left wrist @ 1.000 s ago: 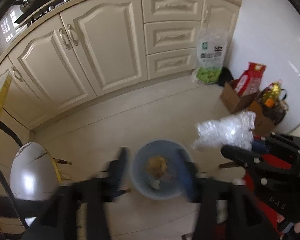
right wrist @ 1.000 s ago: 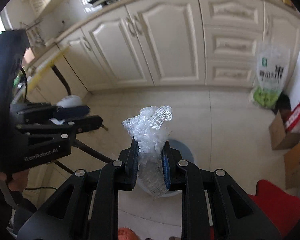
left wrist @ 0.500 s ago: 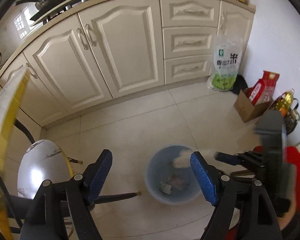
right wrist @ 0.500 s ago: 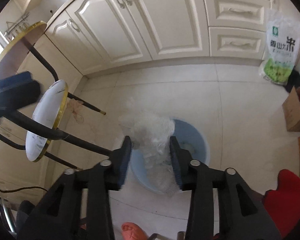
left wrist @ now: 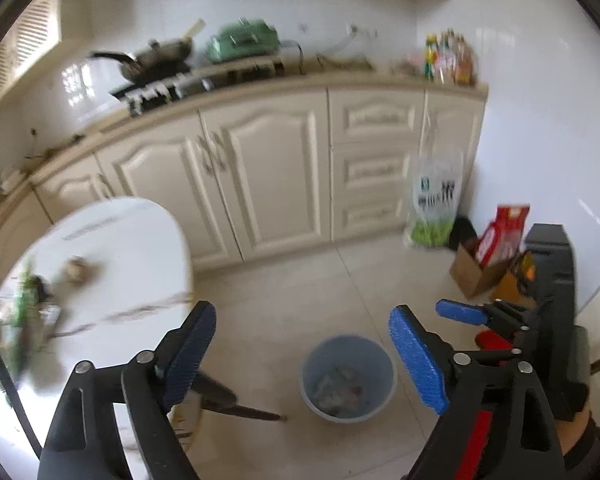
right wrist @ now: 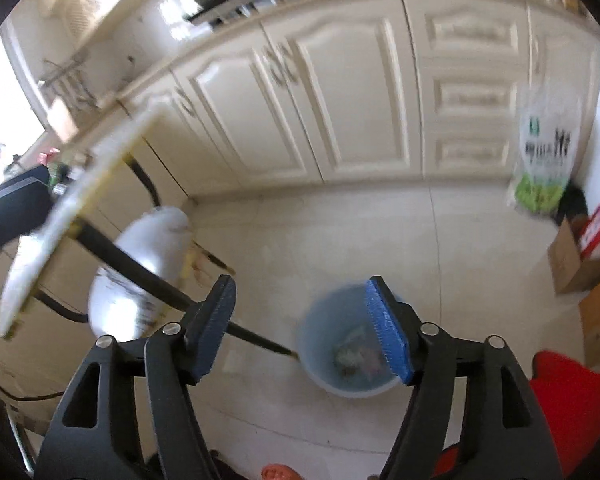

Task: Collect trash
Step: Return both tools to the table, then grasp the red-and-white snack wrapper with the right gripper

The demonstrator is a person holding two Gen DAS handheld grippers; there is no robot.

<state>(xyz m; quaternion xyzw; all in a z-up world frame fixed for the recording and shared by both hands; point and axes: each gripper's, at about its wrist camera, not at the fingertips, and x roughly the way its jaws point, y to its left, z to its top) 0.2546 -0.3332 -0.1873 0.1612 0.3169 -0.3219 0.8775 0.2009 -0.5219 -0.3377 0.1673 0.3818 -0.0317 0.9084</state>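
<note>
A light blue bin [left wrist: 350, 378] stands on the tiled floor with trash inside; it also shows in the right wrist view [right wrist: 346, 346]. My left gripper [left wrist: 300, 352] is open and empty, high above the floor to the bin's left. My right gripper [right wrist: 302, 326] is open and empty above the bin; it also shows at the right of the left wrist view [left wrist: 466, 314]. On the white round table [left wrist: 112, 264] lie a small brown object [left wrist: 76, 270] and green items [left wrist: 24, 304] at the left edge, blurred.
Cream kitchen cabinets [left wrist: 268, 176] run along the back. A green-and-white bag [left wrist: 434, 208] leans on them, with cardboard boxes [left wrist: 476, 272] and a red packet [left wrist: 504, 232] to the right. A white stool [right wrist: 148, 256] stands under the table edge [right wrist: 76, 200].
My right gripper has opened and the clear plastic wad has dropped from it into the bin. Both grippers have lifted and tilted up, so the countertop and table now show.
</note>
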